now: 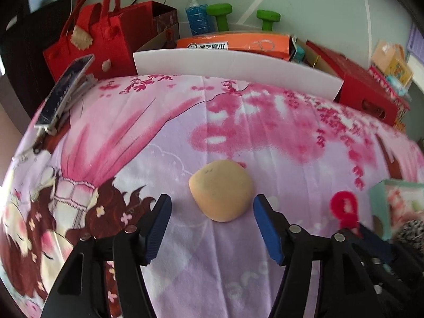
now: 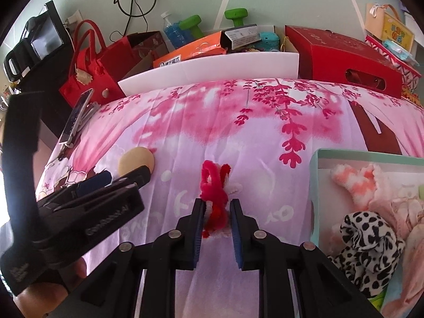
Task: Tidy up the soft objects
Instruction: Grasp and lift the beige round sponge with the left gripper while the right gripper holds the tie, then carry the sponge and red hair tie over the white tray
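Right gripper (image 2: 215,225) clamped on red fuzzy pipe-cleaner figure (image 2: 215,185), left gripper (image 1: 212,225) spread wide, free of soft round tan puff (image 1: 221,189), pink printed bedsheet (image 1: 265,137) beneath.

Soft even daylight, strong fisheye bending, dark vignetted corners.

A desk covered by a pink and lilac cartoon-print cloth (image 1: 164,122) carries a peach-coloured soft puff (image 1: 221,190) near its middle. A red pipe-cleaner figure (image 2: 216,193) lies nearer the right edge, just beside a teal box (image 2: 315,175) of fabric pieces. A clip-mounted phone (image 1: 65,90) stands at the far left corner.
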The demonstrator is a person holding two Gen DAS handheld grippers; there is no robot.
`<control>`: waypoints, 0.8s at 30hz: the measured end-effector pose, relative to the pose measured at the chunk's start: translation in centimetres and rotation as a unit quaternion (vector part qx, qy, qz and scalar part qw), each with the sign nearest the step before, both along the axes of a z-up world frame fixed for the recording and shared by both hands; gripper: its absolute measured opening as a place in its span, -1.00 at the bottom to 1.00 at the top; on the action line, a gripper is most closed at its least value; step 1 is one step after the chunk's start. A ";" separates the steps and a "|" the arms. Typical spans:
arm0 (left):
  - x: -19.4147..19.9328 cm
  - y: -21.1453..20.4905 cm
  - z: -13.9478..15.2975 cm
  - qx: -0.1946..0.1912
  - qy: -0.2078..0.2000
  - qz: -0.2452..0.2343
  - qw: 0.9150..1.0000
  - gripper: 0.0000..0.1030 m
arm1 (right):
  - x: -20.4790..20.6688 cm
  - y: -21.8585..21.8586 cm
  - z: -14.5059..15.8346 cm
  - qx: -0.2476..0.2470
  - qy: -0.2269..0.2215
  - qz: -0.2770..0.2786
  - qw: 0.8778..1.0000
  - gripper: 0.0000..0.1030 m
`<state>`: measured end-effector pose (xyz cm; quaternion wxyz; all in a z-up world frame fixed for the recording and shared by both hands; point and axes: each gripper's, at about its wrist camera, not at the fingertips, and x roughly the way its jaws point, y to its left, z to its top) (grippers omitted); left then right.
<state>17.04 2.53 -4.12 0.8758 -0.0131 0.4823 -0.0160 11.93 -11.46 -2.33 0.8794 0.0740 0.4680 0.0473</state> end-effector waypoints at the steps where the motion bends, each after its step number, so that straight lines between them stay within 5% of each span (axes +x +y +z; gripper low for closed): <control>1: 0.1 -0.2 -0.1 0.008 0.000 -0.003 1.000 0.27 | 0.1 -0.1 0.0 0.001 0.001 -0.001 1.000 -0.59; 13: 0.5 -1.1 -0.5 0.064 -0.017 -0.017 0.998 0.28 | 0.2 -0.7 -0.7 0.007 0.016 -0.007 1.000 -0.59; 24: 0.5 -0.8 -0.2 0.039 -0.008 -0.018 0.999 0.02 | 0.2 -0.8 -0.6 0.002 0.018 -0.007 1.000 -0.59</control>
